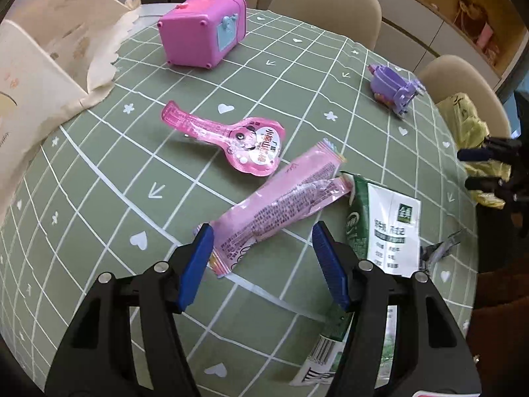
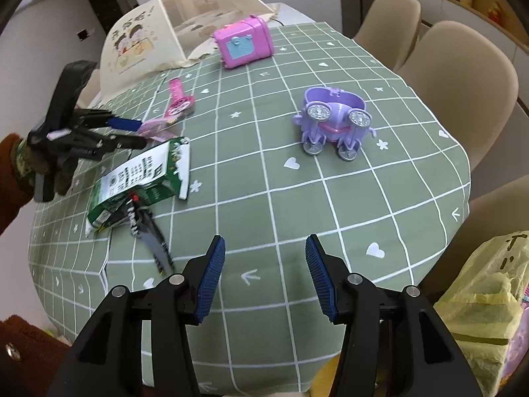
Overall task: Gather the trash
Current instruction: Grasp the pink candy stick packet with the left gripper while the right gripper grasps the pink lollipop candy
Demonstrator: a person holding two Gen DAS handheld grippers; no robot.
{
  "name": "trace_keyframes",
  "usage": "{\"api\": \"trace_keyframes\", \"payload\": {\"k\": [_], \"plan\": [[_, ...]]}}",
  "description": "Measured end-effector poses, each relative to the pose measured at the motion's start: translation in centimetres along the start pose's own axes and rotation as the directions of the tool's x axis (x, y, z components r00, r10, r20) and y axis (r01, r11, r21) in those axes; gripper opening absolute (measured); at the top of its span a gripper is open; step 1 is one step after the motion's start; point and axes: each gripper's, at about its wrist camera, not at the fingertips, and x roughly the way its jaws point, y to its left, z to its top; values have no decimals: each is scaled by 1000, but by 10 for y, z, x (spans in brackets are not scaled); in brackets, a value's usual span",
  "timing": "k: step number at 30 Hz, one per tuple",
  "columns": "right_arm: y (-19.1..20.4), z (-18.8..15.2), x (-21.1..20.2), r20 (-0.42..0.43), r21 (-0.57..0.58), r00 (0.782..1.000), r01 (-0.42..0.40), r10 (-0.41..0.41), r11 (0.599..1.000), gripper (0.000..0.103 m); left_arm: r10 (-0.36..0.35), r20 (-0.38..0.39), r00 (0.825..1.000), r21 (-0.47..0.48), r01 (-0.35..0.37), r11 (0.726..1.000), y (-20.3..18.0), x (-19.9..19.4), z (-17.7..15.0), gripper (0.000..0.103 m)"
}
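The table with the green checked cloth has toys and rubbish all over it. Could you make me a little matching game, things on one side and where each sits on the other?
Things:
1. pink toy case
2. long pink wrapper
3. purple toy carriage
4. yellow bag

Places:
A. between the left gripper's open fingers
B. off the table's edge, by the right gripper
C. far end, near the cream cloth bag
D. alone on open cloth, near the chairs

Pairs: 1-C, 2-A, 3-D, 4-B

Table w/ green checked cloth: pink wrappers, milk carton, 2 toys, tote bag.
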Motion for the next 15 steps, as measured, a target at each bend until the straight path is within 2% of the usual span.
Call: {"api": "trace_keyframes", "payload": {"k": [3, 8, 9, 11, 12, 15], "plan": [[4, 9, 3, 9, -3, 1000, 22, -22, 1000, 48, 52, 36, 998, 4, -52, 999, 2, 1, 5, 58], [15, 25, 6, 19, -61, 998, 60, -59, 996, 48, 39, 8, 999, 33, -39, 999, 5, 14, 16, 58], [19, 31, 6, 28, -82, 997, 76, -74, 994, 48, 35, -1, 999, 26, -35, 999, 6, 17, 19, 54], [25, 42, 7, 45, -116, 996, 80, -75, 990, 48, 42, 10, 999, -23, -42, 999, 11, 16, 20, 34], [29, 50, 8, 58, -138, 996, 70, -63, 988, 48, 35, 13, 999, -57, -35, 998, 13, 14, 20, 29], [39, 71, 15, 95, -197, 995, 33, -15, 980, 48, 23, 77, 997, -190, -8, 982, 18, -6, 11, 27]]}}
